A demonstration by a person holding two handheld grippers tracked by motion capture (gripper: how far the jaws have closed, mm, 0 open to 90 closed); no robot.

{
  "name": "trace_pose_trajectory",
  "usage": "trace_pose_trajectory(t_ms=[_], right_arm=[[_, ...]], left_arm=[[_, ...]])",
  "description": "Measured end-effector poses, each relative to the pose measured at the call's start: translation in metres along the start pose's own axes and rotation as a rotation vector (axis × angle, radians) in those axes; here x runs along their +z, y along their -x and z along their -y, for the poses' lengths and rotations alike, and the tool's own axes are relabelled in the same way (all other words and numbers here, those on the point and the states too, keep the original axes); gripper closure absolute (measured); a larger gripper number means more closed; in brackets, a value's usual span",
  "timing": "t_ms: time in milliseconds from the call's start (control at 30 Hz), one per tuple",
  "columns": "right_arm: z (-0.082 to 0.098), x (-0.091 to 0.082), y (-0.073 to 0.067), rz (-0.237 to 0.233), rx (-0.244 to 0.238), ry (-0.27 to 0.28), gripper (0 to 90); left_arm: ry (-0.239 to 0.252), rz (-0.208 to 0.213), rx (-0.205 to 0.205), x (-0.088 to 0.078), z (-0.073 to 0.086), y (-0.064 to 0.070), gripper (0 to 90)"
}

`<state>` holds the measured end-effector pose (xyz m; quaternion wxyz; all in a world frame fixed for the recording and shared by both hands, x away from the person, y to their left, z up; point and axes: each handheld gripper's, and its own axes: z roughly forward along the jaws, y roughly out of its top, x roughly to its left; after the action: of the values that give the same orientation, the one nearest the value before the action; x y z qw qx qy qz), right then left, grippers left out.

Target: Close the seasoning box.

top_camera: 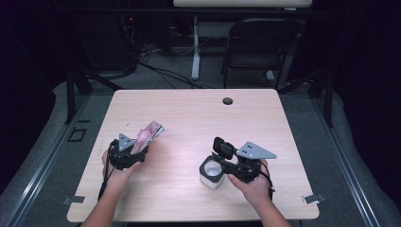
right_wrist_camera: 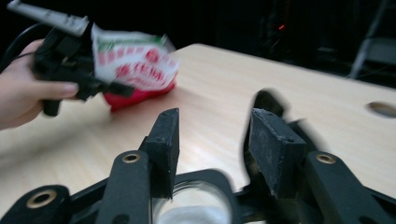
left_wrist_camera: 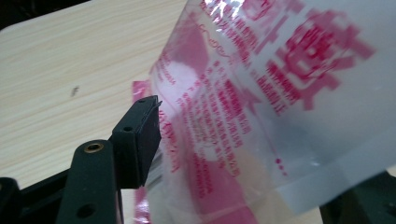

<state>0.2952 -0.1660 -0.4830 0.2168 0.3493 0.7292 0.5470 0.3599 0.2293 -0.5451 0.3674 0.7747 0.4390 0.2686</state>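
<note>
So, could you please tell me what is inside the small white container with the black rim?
The small white container with the black rim shows a pale white interior through its opening beneath the right gripper, whose jaws stand apart above it. Its bottom is hidden, so whether it holds contents is unclear.

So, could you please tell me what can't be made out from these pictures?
- Printed text on the packet: blurred in the left gripper view, too small in the high view.
- Second jaw of the left gripper: hidden behind the packet in the left gripper view.
- Contents of the white jar: cut off by the bottom edge in the right gripper view, partly covered by the right gripper from above.
</note>
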Motion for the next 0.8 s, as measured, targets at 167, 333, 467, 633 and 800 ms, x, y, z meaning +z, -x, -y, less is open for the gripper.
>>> trace_pose_trajectory(t_ms=[167,333,467,633,800], right_arm=[[-0.006,-0.015,0.020,0.085,0.047,0.048,51.1],[-0.009,-0.024,0.029,0.121,0.058,0.079,47.8],[0.002,-0.009,0.034,0.119,0.054,-0.022,58.3],[0.005,-0.003,0.028,0.098,-0.004,-0.086,82.8],[0.002,-0.006,0.016,0.113,-0.101,-0.113,84.2]], left_arm=[[0.001,0.028,0.031,-0.003,0.000,0.011,38.3],[-0.006,0.053,0.045,-0.003,0.000,0.017,38.3],[-0.010,0.067,0.060,-0.004,-0.001,0.022,38.3],[-0.008,0.085,0.078,-0.008,-0.001,0.027,38.2],[-0.001,0.113,0.071,-0.013,-0.001,0.030,38.3]])
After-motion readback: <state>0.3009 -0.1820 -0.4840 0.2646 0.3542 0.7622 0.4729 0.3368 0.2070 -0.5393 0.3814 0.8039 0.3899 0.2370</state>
